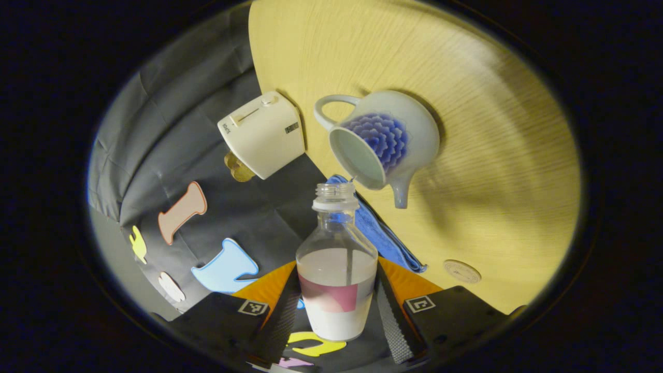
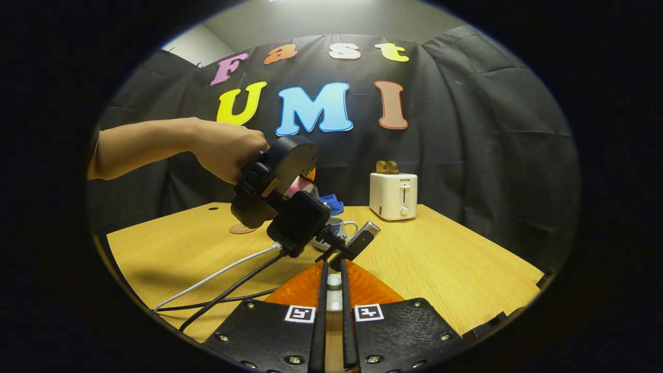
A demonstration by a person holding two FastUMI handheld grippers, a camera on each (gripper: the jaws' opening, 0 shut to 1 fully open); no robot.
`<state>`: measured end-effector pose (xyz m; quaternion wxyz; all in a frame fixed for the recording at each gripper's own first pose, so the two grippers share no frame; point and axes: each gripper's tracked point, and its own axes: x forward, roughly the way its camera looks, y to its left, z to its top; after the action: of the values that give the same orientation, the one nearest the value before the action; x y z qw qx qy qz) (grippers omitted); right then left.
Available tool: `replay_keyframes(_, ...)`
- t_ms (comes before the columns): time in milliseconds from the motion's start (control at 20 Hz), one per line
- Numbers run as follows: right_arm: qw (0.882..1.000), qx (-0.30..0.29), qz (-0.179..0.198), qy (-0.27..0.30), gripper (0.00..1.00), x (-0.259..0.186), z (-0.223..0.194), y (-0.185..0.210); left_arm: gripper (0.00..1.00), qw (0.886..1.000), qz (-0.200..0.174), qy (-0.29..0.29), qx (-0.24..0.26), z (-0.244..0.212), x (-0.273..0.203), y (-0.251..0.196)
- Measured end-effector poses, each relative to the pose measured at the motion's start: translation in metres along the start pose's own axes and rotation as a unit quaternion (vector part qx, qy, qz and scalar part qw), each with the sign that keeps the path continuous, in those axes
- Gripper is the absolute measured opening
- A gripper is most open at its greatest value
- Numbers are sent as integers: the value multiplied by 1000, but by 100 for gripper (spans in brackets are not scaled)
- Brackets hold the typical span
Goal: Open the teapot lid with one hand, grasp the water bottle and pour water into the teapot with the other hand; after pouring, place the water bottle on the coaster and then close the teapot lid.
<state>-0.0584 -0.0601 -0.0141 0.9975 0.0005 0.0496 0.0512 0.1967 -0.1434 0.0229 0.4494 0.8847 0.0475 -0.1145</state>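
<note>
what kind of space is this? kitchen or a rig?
Probably a staged recording booth, not a kitchen: black cloth wall, one wooden table with props like a toaster and teapot.

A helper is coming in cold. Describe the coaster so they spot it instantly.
Start at the yellow wooden table. Near its edge lies a folded blue cloth; the coaster sits just beside the cloth's end. It is the only small, flat, pale round disc there.

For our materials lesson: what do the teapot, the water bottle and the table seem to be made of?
Teapot: probably glazed ceramic, with a smooth pale sheen.
Water bottle: clear plastic or glass; the liquid shows through.
Table: wood or wood-look laminate, with a matte grain pattern.
</note>
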Motion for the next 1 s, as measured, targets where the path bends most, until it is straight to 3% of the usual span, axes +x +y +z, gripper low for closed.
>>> replay_keyframes(400,1000,3,-10,-10,13,-2,8,-6,88,998,14,-30,-58,5,3,-1)
replay_keyframes(600,999,4,-18,-27,13,-4,17,-10,89,986,26,-54,-158,6,6,-5)
replay_keyframes(850,999,5,-29,-44,13,-7,28,-13,89,955,32,-69,-288,-15,-1,-23)
replay_keyframes(1000,999,-1,-22,-41,13,-1,28,-5,89,922,49,-73,-377,-35,-8,-29)
